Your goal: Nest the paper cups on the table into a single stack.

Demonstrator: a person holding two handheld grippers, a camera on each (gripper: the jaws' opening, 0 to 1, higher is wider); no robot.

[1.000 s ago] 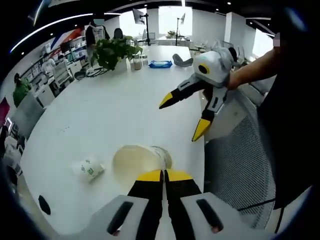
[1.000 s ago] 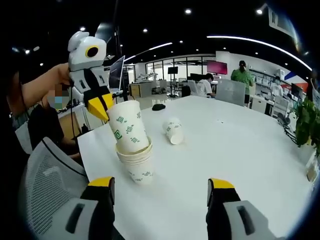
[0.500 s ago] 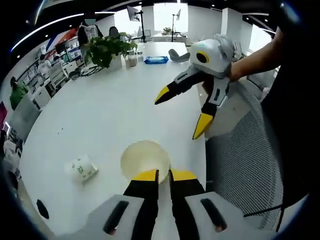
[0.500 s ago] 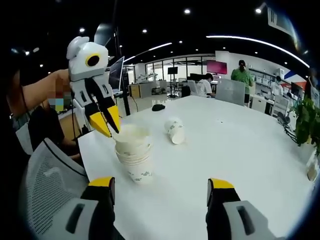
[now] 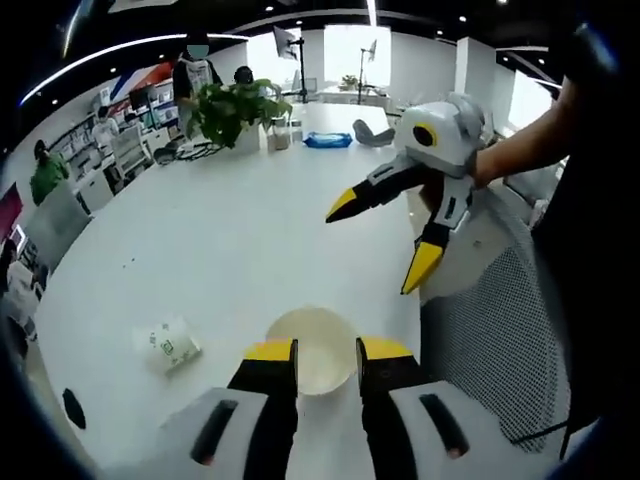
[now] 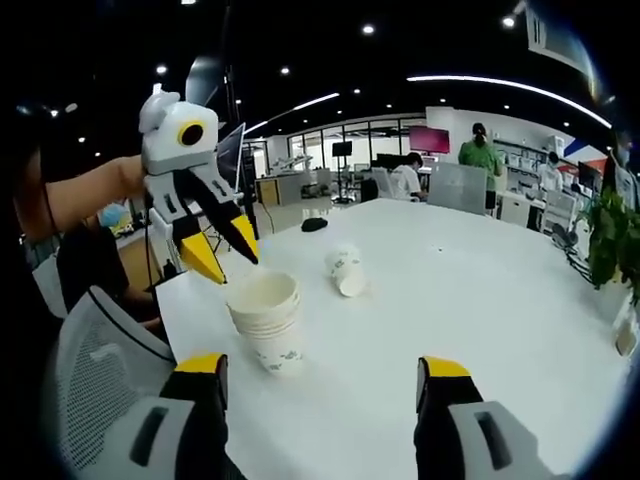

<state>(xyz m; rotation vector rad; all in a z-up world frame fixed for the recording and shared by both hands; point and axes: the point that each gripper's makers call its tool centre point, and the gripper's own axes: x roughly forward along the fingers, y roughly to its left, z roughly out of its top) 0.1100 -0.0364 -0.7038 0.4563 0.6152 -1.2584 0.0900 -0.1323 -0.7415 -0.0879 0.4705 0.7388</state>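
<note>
Cups sit on the big white table (image 5: 200, 240). A stack of white paper cups with green marks (image 6: 267, 322) stands upright near the table's edge, beside a grey mesh chair (image 6: 85, 385). In the left gripper view the stack's open mouth (image 5: 312, 347) sits at 6 o'clock, just past the left gripper (image 5: 325, 352). Its yellow-tipped jaws are spread a little and hold nothing. One more white paper cup with green marks (image 5: 168, 343) lies on its side at 8 o'clock from the stack, well apart. The right gripper (image 6: 325, 368) has its jaws spread wide, holding nothing. In the right gripper view the left gripper (image 6: 229, 255) hangs just above the stack at 11 o'clock. A green leafy plant (image 5: 234, 105) stands far back on the table.
</note>
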